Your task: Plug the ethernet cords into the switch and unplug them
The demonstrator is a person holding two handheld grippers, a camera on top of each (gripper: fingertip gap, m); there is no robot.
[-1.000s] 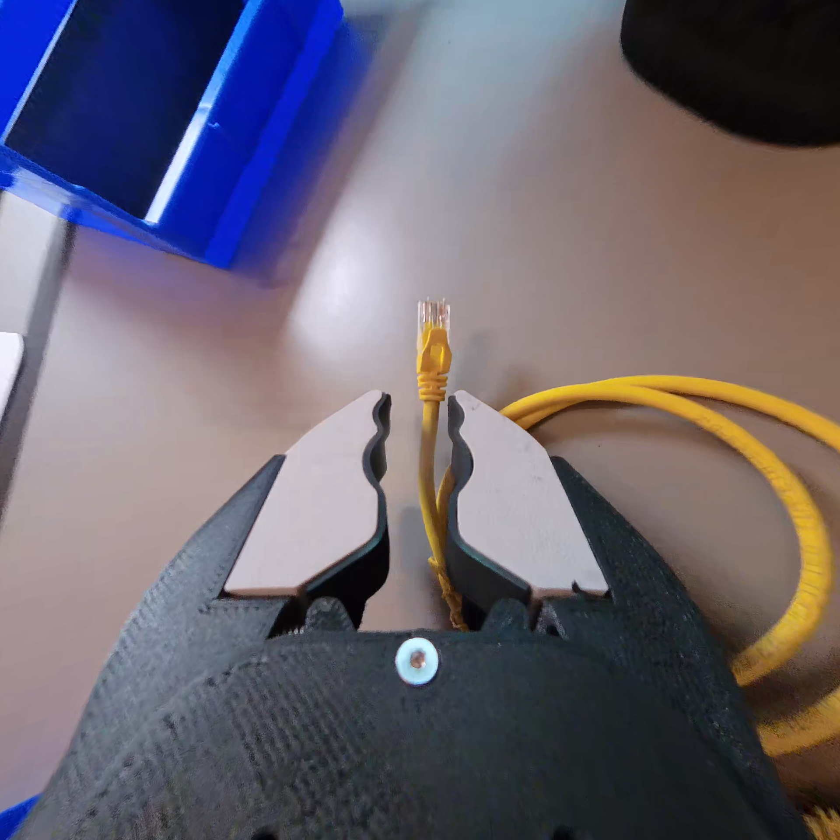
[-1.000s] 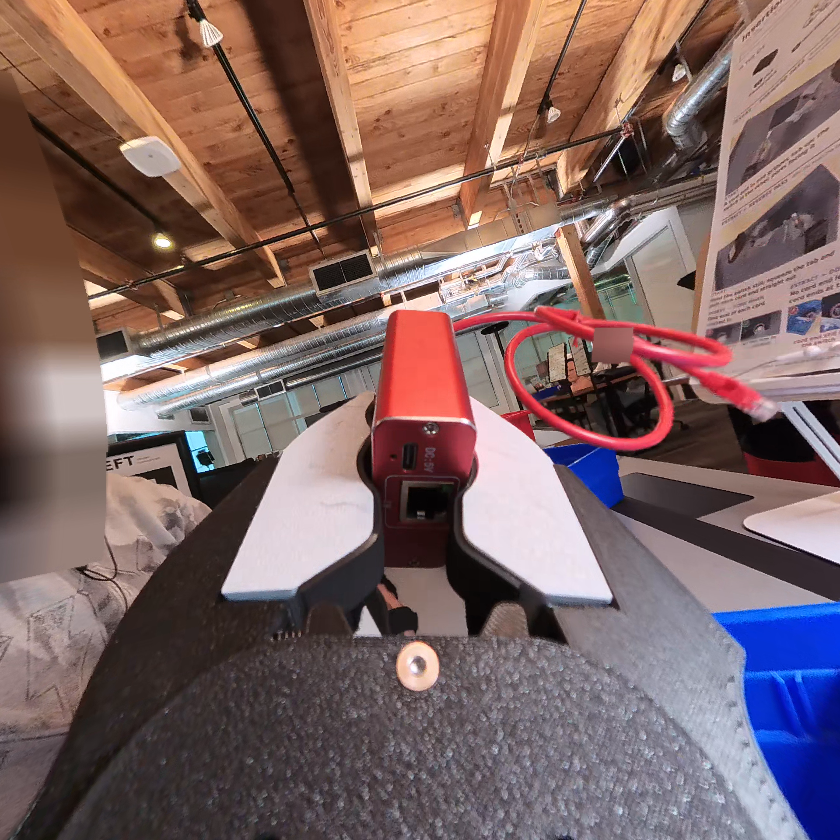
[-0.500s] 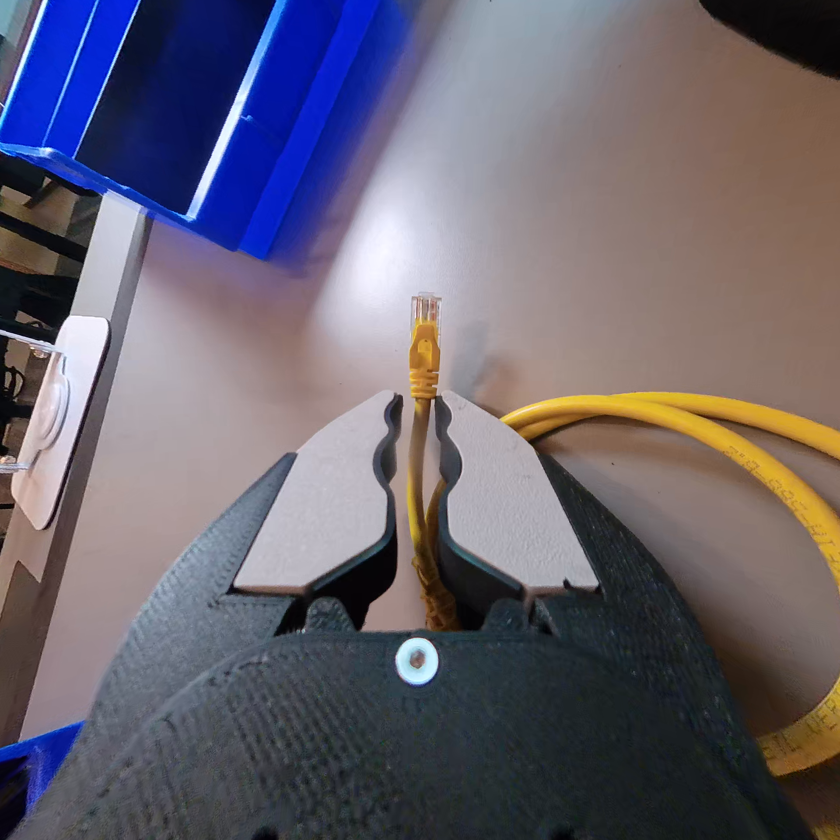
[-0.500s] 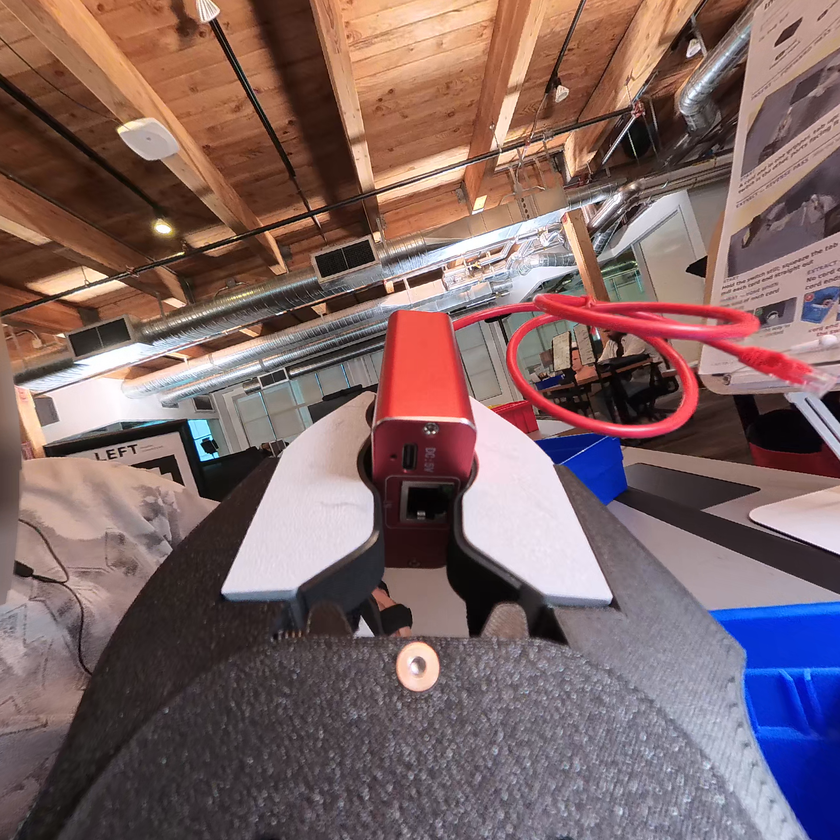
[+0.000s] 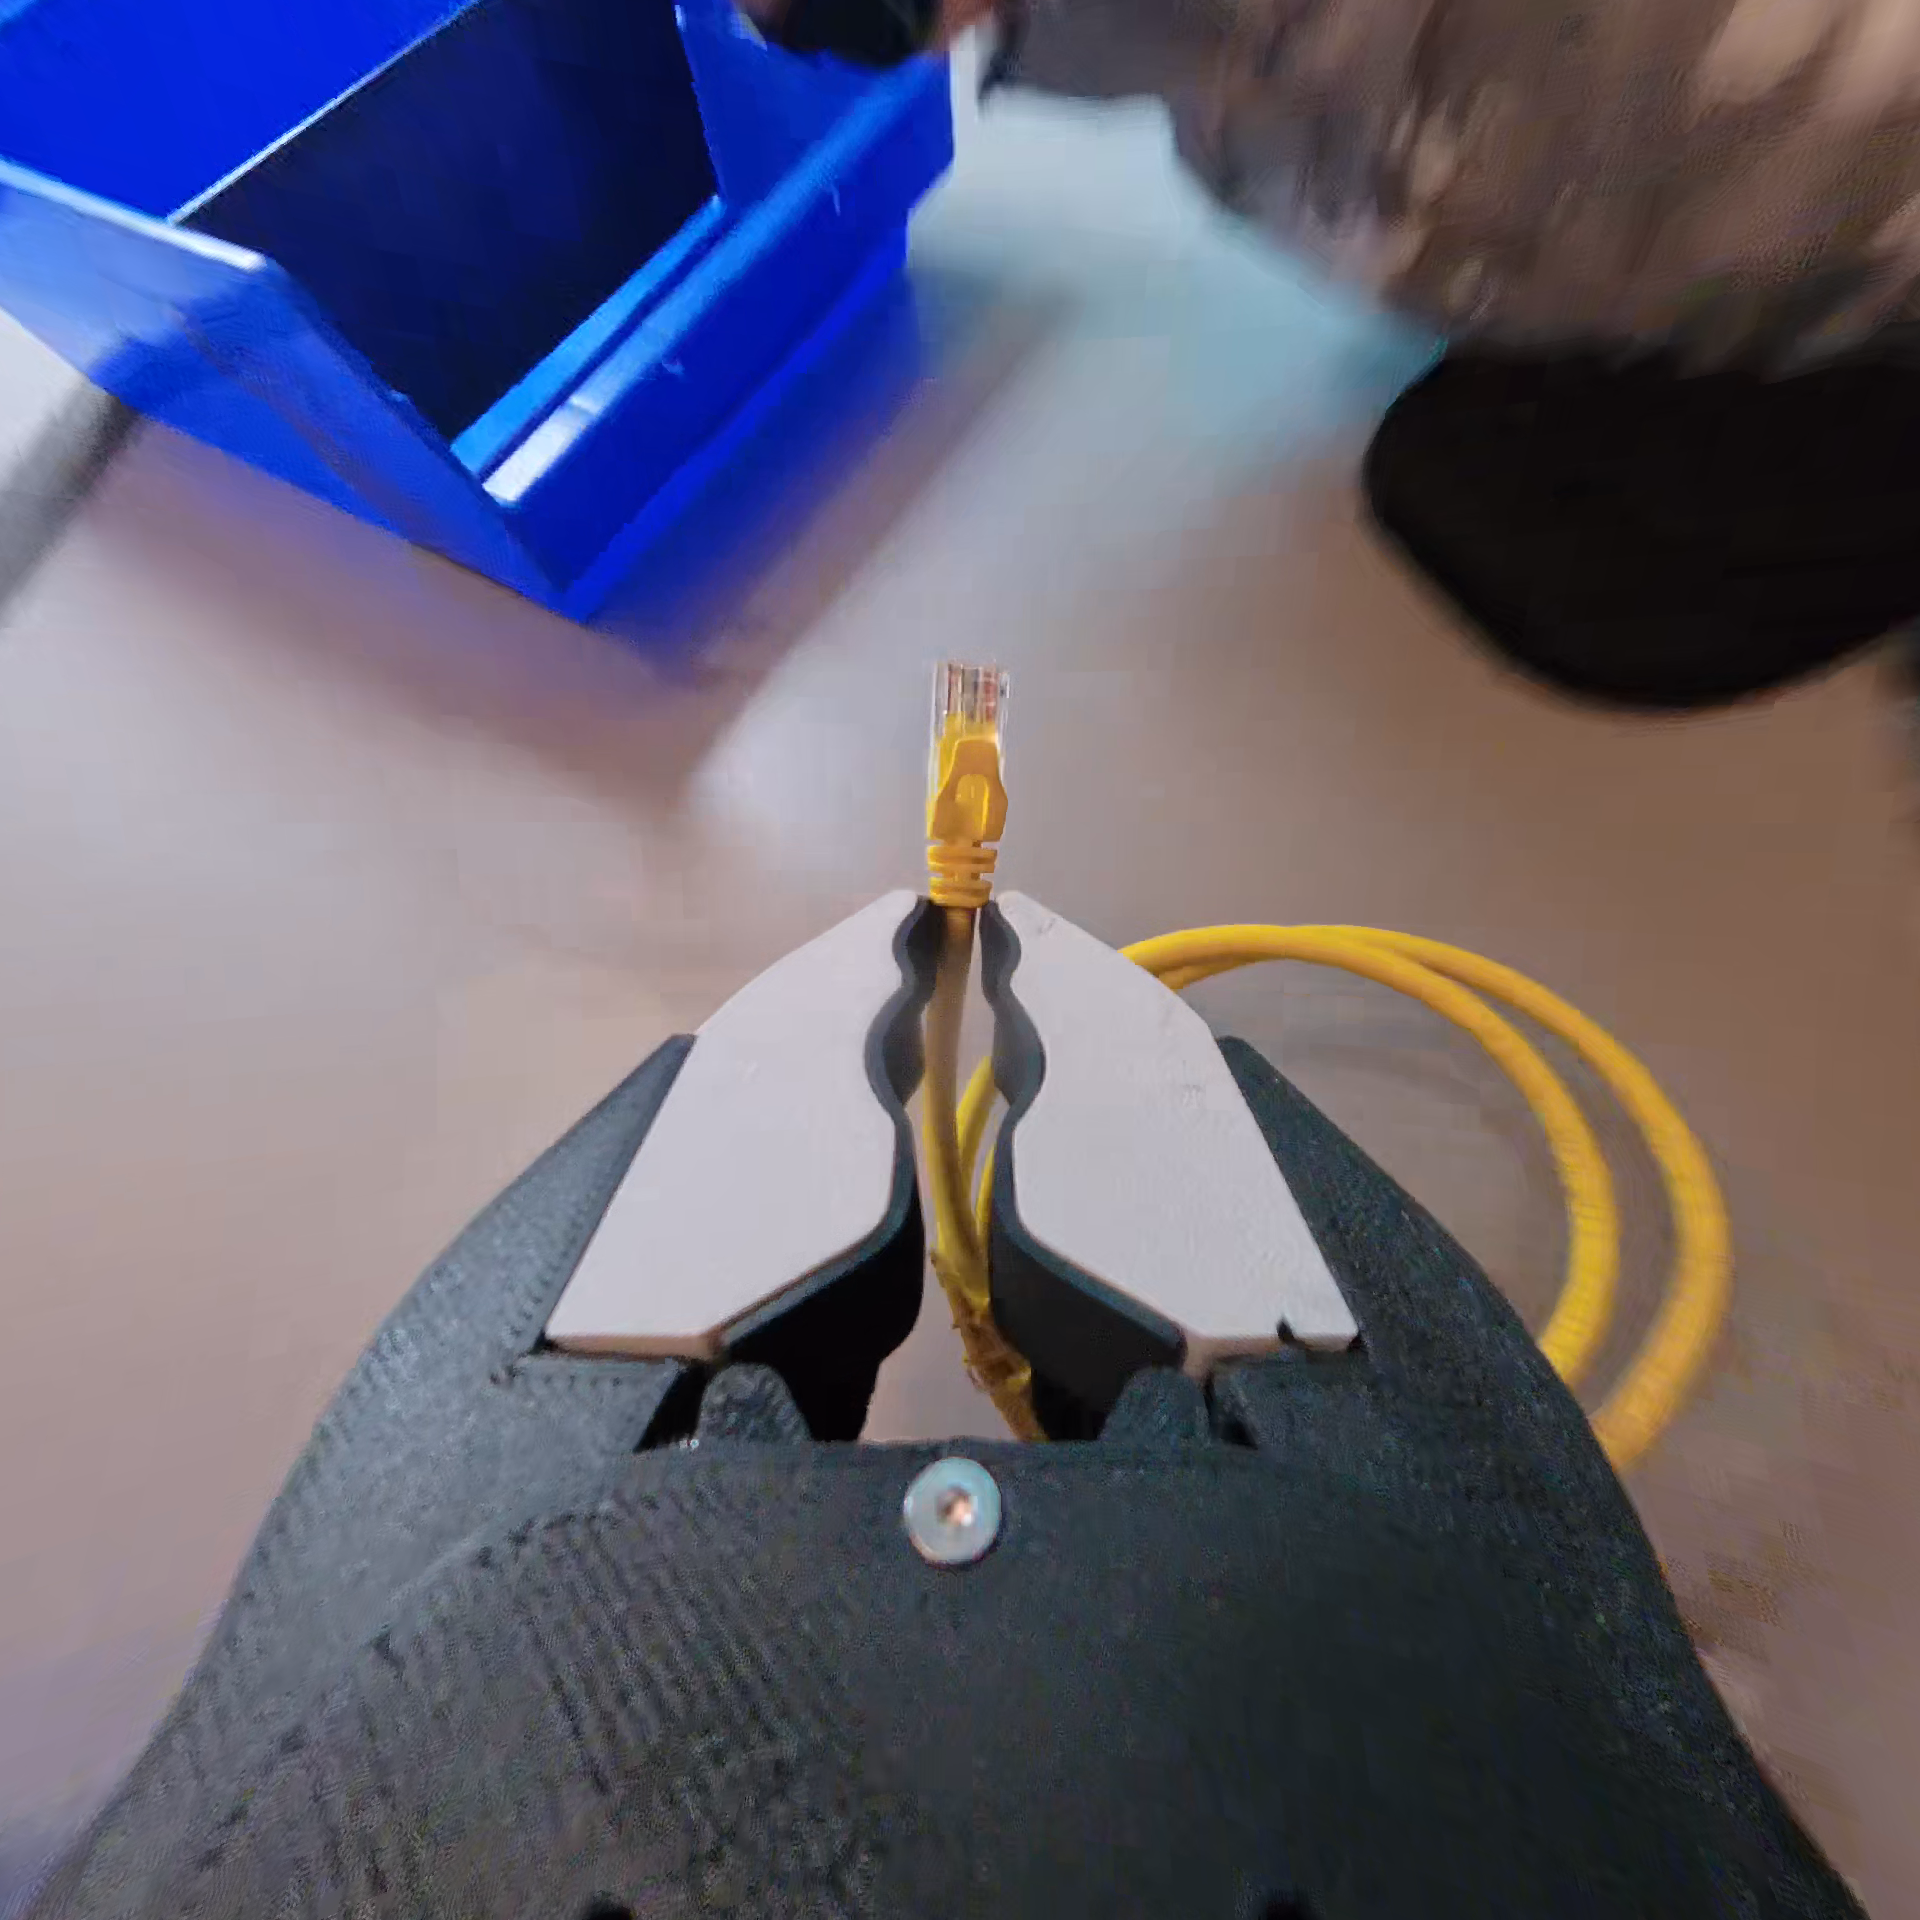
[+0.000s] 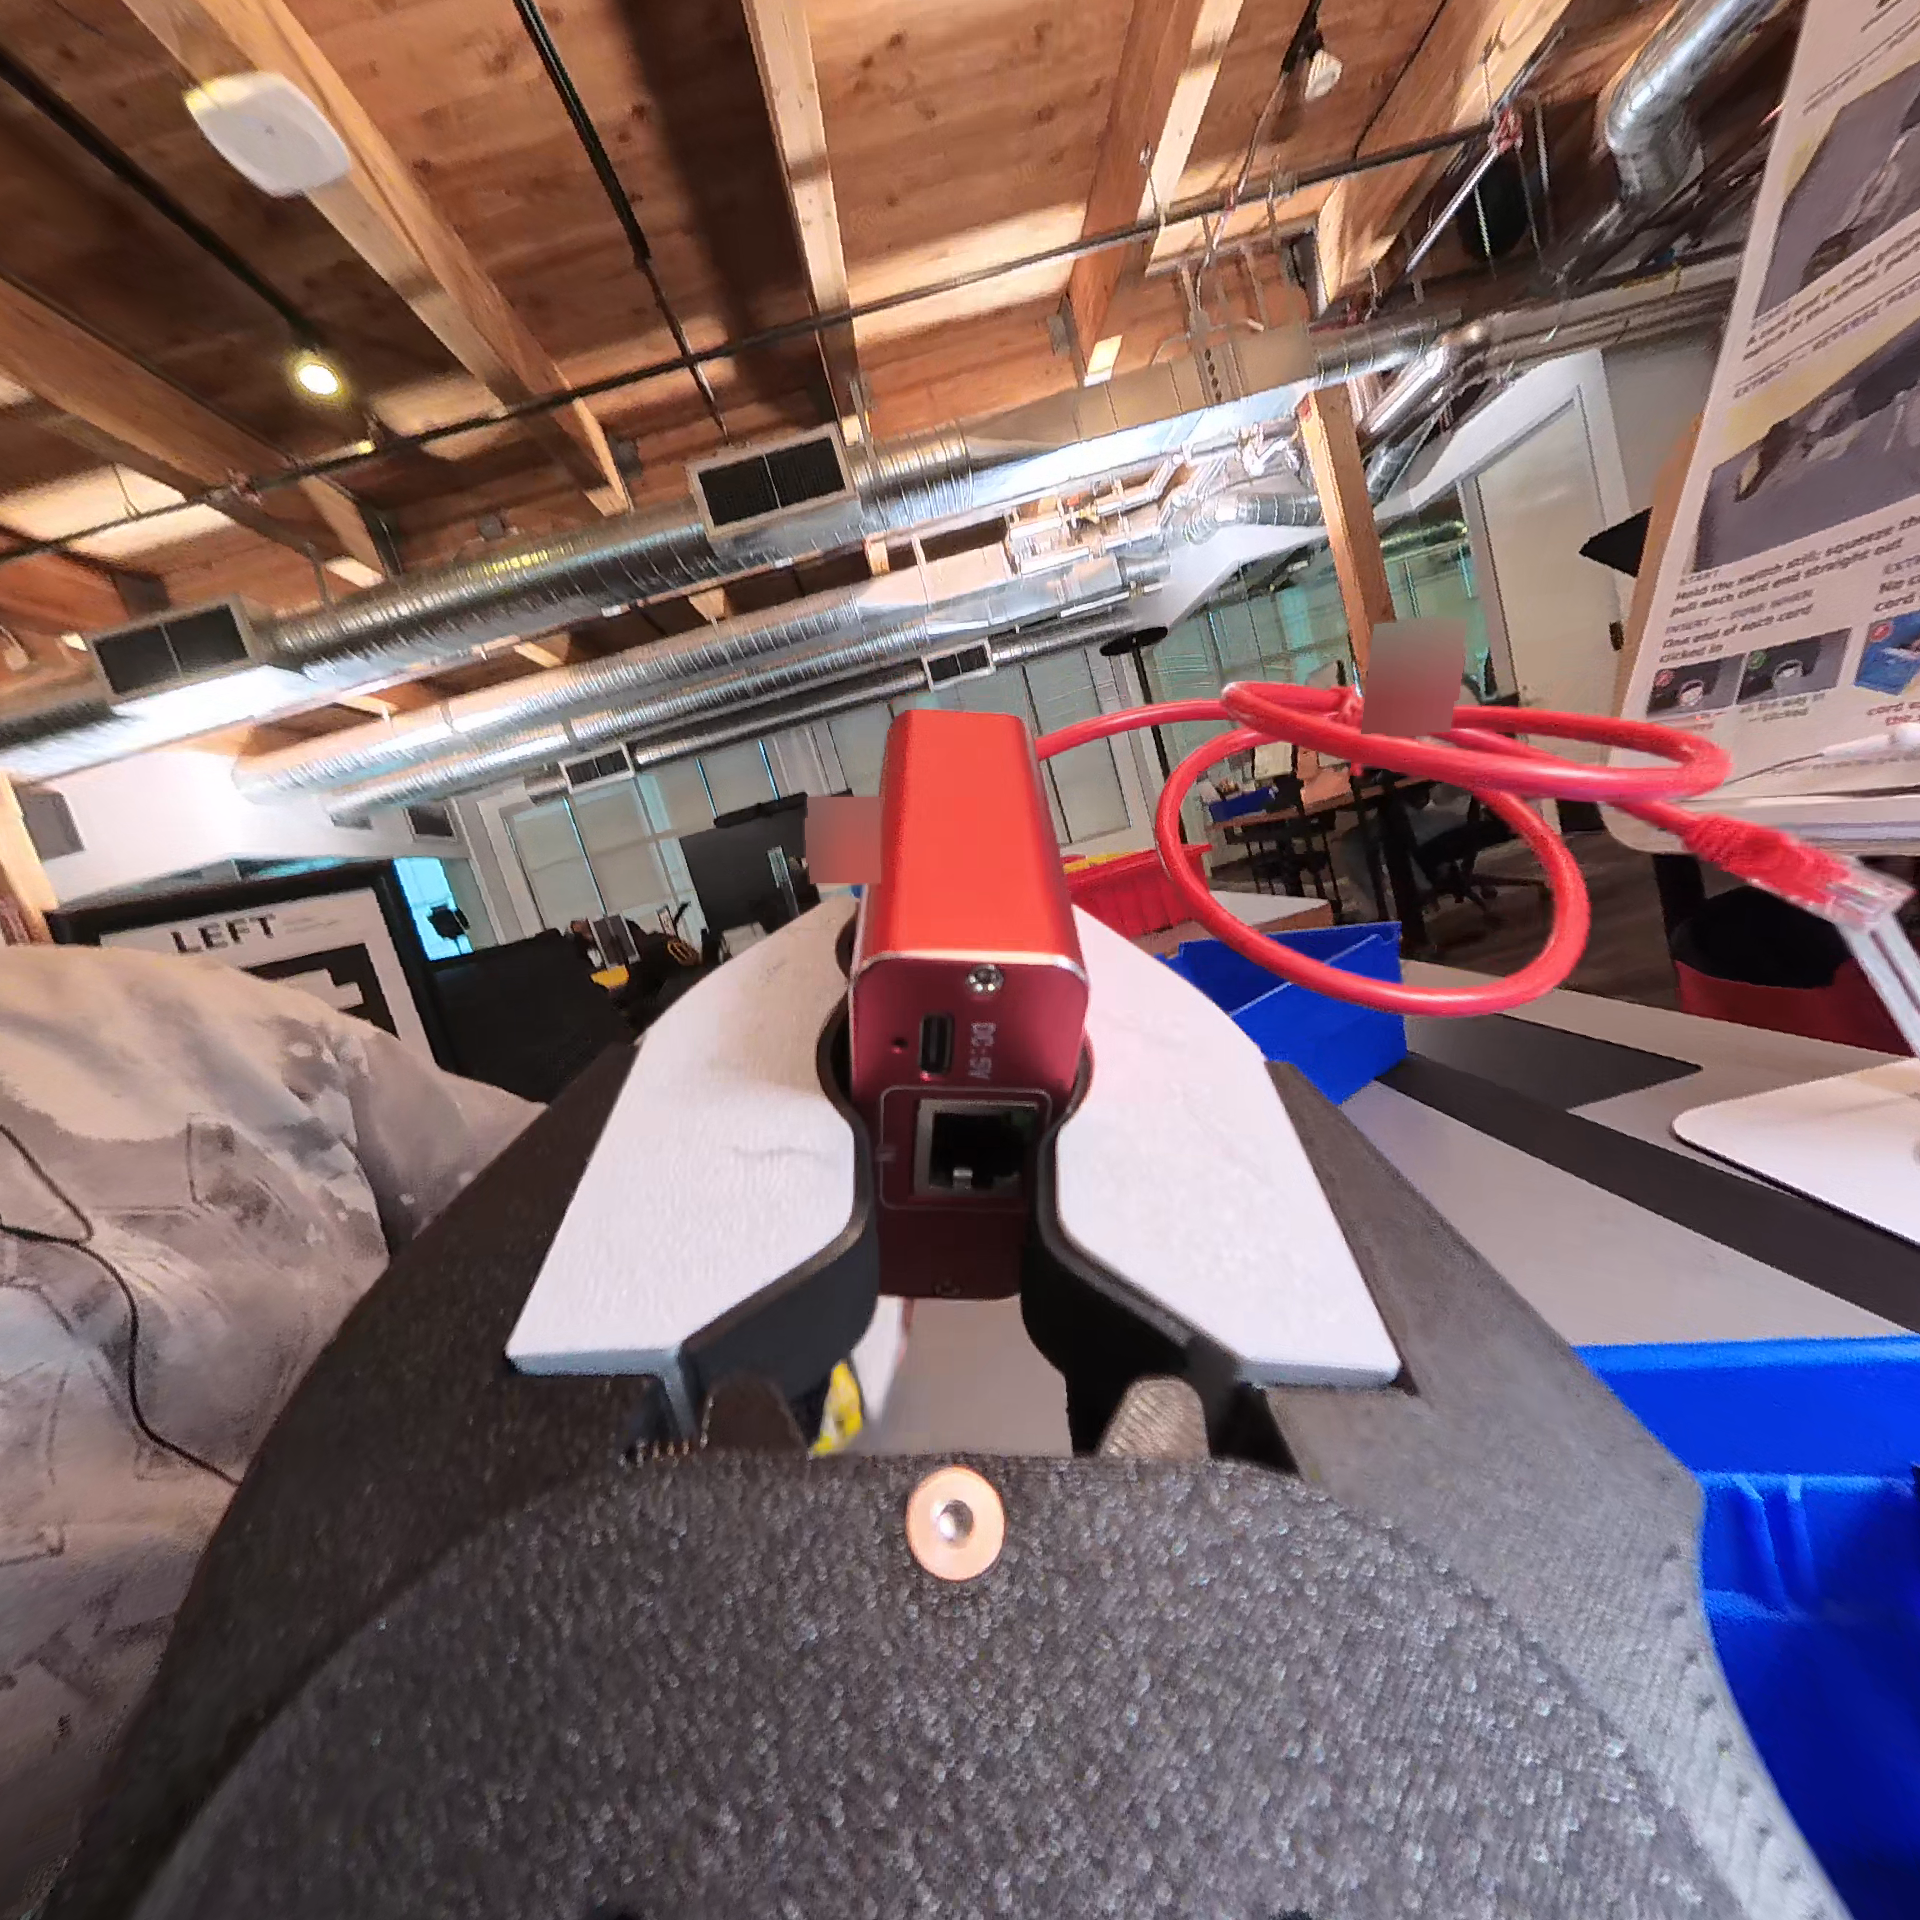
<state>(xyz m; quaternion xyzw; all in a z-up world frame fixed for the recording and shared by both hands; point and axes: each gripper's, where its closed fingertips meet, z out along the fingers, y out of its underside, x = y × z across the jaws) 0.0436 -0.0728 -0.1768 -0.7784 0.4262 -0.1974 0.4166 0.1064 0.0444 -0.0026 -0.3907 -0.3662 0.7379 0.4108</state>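
My left gripper (image 5: 958,914) is shut on a yellow ethernet cord (image 5: 1590,1164) just behind its plug (image 5: 966,769). The plug sticks out past the fingertips, clear tip forward, above the tan table. The rest of the cord loops to the right. My right gripper (image 6: 961,925) is shut on a red metal switch (image 6: 961,883) and holds it up, tilted toward the ceiling. An empty ethernet port (image 6: 971,1143) on its near end faces the camera. A red ethernet cord (image 6: 1382,831) runs from the switch's far end and coils in the air to the right, its free plug (image 6: 1839,883) hanging loose.
A blue bin (image 5: 499,312) stands on the table ahead and to the left in the left wrist view. A black object (image 5: 1642,540) and blurred patterned cloth (image 5: 1507,156) lie at upper right. In the right wrist view a blue bin (image 6: 1808,1558) sits at lower right and an instruction sheet (image 6: 1818,416) stands at right.
The left gripper has closed fully on the yellow cord and lifted and turned, so the blue bin looks nearer. The right gripper has turned a little with the switch; the red cord has swung.
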